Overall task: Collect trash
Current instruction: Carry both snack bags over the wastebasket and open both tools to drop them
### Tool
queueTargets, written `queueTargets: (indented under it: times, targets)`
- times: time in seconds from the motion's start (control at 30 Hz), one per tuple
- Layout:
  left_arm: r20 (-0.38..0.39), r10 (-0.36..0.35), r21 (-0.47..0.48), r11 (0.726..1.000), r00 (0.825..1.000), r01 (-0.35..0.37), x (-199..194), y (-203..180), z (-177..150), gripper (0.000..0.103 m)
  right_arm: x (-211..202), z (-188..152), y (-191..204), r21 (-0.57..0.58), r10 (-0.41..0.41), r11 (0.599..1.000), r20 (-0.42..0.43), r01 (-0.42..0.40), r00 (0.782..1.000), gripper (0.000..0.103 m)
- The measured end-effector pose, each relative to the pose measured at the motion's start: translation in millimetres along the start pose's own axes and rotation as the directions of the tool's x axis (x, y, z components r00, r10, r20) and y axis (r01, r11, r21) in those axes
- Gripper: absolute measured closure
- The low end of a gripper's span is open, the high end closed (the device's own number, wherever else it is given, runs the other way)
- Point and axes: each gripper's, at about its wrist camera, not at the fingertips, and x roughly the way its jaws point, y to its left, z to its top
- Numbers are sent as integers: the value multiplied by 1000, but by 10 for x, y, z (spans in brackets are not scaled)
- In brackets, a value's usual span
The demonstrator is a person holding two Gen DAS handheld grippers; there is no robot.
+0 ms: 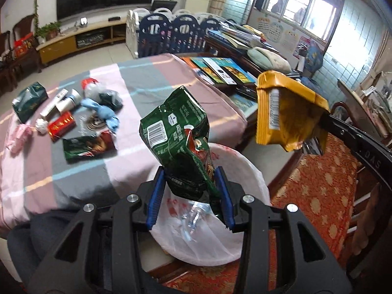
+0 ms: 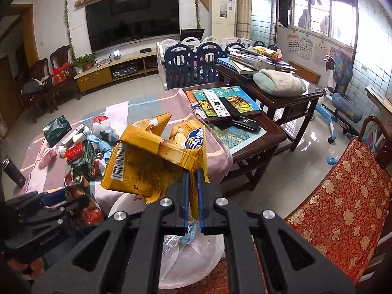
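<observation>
My left gripper (image 1: 191, 196) has its jaws set wide around the bottom of a green snack bag (image 1: 178, 132) that stands over the white-lined trash bin (image 1: 250, 171). My right gripper (image 2: 193, 201) is shut on a yellow chip bag (image 2: 156, 156) and holds it above the bin liner (image 2: 191, 257). The yellow bag also shows in the left wrist view (image 1: 284, 112), to the right of the green bag. Several more wrappers, tubes and crumpled pieces lie on the striped table (image 1: 103, 132), among them a green and red packet (image 1: 88, 147) and a red packet (image 1: 61, 125).
A low wooden table with books and remotes (image 2: 227, 105) stands right of the striped table. A chair with a red patterned cushion (image 2: 343, 196) is at the right. A black bottle (image 2: 13, 171) stands at the table's left edge.
</observation>
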Motion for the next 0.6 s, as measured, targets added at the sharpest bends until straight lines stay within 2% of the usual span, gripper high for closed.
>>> queueTargets:
  times: [0.13,0.23,0.3,0.43,0.6]
  targets:
    - [-46,-70,1,998,997,70,174,-14,-18,59,15,-4,-54,17,-5,1000,-9,5,1000,96]
    - [-62,-91,8,996,994,92,234,-46,-26,55,18,3,-78,20,-8,1000,-8,8,1000,96]
    - [-66,-103,15,994,993,104,243,-68,-28,35,19,2,-78,18,-14,1000,-9,14,1000,96]
    - [-48,-65,37,997,997,67,184,-72,-2,31,38,-3,-113,24,-17,1000,-19,17,1000,96]
    - [-22,10,14,1000,1000,-10,113,38,39,30,62,-16,-87,13,-17,1000,-31,18,999,96]
